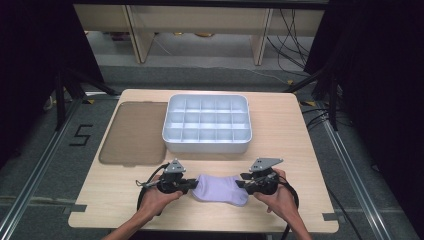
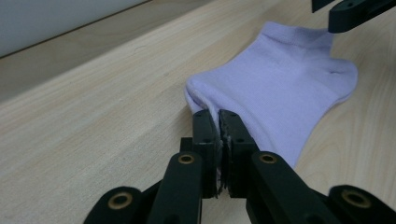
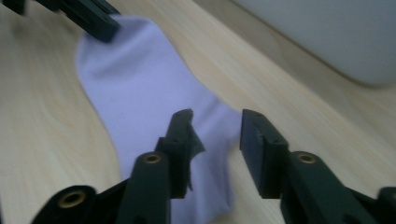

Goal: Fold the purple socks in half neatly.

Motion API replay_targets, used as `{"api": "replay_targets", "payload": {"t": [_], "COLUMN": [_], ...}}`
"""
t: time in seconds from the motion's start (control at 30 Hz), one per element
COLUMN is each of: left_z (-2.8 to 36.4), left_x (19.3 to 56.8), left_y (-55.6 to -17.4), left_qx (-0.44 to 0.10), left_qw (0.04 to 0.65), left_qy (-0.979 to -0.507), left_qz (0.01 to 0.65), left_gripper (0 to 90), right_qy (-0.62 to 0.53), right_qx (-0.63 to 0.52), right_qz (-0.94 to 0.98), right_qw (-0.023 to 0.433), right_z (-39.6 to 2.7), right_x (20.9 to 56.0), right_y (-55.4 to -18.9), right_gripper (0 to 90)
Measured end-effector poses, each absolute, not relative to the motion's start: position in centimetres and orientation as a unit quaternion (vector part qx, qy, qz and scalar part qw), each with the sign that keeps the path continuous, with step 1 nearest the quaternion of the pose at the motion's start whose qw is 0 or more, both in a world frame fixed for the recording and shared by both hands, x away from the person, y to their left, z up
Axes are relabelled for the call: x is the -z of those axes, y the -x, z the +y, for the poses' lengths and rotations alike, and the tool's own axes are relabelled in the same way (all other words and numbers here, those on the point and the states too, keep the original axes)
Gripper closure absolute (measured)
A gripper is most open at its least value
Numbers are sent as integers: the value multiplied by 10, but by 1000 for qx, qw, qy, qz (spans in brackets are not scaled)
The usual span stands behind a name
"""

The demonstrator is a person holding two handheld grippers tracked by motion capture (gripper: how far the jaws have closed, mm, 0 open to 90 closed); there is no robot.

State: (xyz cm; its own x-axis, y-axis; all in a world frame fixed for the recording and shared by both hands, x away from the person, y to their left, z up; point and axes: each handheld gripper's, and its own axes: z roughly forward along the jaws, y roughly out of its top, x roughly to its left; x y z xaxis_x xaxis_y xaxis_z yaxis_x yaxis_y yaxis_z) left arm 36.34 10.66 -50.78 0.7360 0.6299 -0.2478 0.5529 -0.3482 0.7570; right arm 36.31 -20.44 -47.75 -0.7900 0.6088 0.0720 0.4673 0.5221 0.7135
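Soft lilac sock (image 1: pixel 220 189), flat on pale woodgrain table (image 1: pixel 280 135). Left gripper (image 2: pixel 218 122) pinches its toe; right gripper (image 3: pixel 215 128) gapes over cuff. White gridded tray (image 1: pixel 206 123) beyond.

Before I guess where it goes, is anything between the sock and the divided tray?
Nothing visible: only bare table lies between the lilac sock and the white compartment tray. The brown lid sits off to the tray's left.

Lilac ankle sock (image 1: pixel 221 188) lying flat near the table's front edge
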Motion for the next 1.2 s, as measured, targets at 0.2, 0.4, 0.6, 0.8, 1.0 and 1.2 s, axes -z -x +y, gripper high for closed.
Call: {"api": "replay_targets", "payload": {"t": [0.2, 0.4, 0.6, 0.8, 1.0, 1.2], "left_z": [109, 110, 113, 115, 118, 127], "left_x": [500, 495, 492, 488, 482, 471], "left_y": [-360, -358, -358, -356, -351, -344], "left_qx": [-50, -59, -58, -58, -63, -67], "left_qw": [439, 439, 441, 443, 448, 457], "left_qy": [-825, -827, -827, -825, -824, -821], "left_qz": [354, 346, 344, 347, 342, 336], "left_gripper": [854, 854, 854, 854, 854, 854], "right_qy": [-254, -220, -220, -217, -209, -169], "right_qx": [-391, -358, -352, -337, -335, -336], "right_qz": [882, 906, 909, 915, 918, 926], "right_qw": [72, 50, 43, 43, 40, 31], "right_z": [-171, -144, -134, -130, -121, -102], "right_x": [475, 489, 496, 501, 502, 503], "right_y": [-348, -347, -346, -347, -349, -352], "right_gripper": [852, 879, 885, 899, 900, 900]}}
